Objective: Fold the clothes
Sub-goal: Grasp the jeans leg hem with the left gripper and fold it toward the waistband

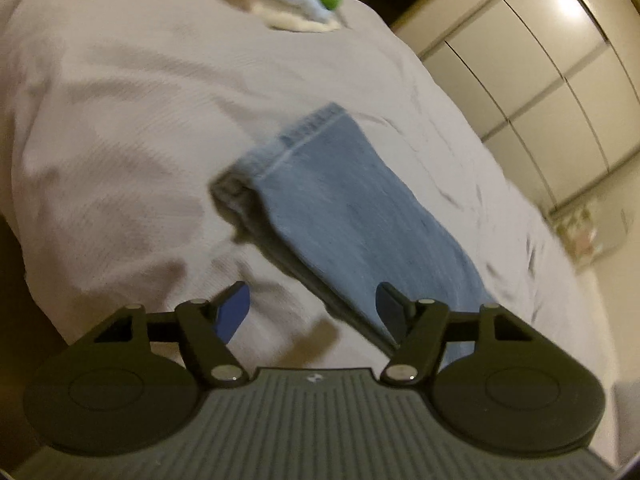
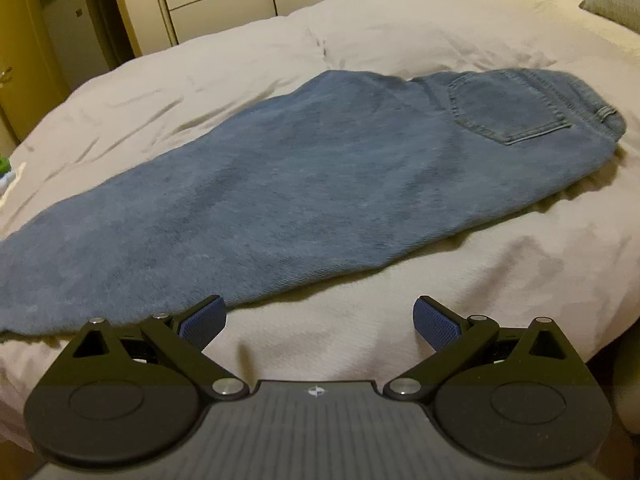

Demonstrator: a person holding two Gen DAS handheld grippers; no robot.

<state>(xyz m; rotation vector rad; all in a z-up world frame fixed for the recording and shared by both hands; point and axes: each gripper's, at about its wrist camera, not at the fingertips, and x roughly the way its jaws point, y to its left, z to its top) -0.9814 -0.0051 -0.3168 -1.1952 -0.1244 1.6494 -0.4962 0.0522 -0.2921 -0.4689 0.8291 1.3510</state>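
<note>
Right tongs point(image 2: 318, 320), spread wide and empty, hover just off the long near edge of the jeans point(image 2: 304, 184), legs laid together across the bed point(image 2: 400, 40), waistband right. Left tongs point(image 1: 314, 312), equally wide, straddle the hem-end edge.

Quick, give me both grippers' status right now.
Left gripper: open, holding nothing, above the jeans near the leg hem.
Right gripper: open, holding nothing, over the duvet beside the jeans.
</note>
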